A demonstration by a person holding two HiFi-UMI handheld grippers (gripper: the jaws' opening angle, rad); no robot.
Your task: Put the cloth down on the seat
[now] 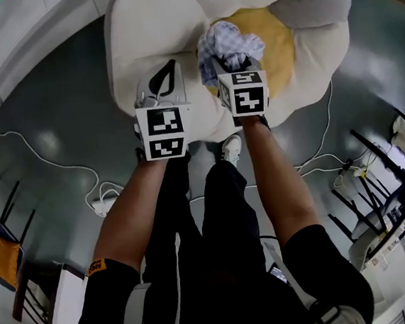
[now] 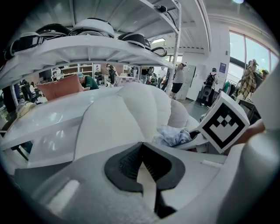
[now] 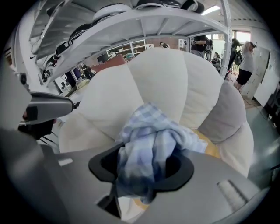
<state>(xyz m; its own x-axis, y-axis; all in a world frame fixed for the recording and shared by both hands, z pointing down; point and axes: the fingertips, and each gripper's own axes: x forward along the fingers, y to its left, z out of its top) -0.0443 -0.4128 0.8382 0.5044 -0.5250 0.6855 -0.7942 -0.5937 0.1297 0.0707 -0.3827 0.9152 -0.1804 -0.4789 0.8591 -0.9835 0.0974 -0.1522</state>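
Cloth (image 3: 151, 140) is apparently clamped in right gripper (image 3: 146, 168) over the seat (image 1: 278, 43), left gripper (image 2: 141, 148) closed empty; lowering and release are needed.

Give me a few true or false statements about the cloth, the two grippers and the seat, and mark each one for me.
1. The cloth sits bunched between the jaws of the right gripper. True.
2. The cloth is plain red. False: it is a blue and white check.
3. The left gripper has a corner of the cloth in its jaws. False: its jaws meet at the tips with nothing between them, and the cloth is off to its right.
4. The seat is made of white cushions around a yellow middle cushion. True.
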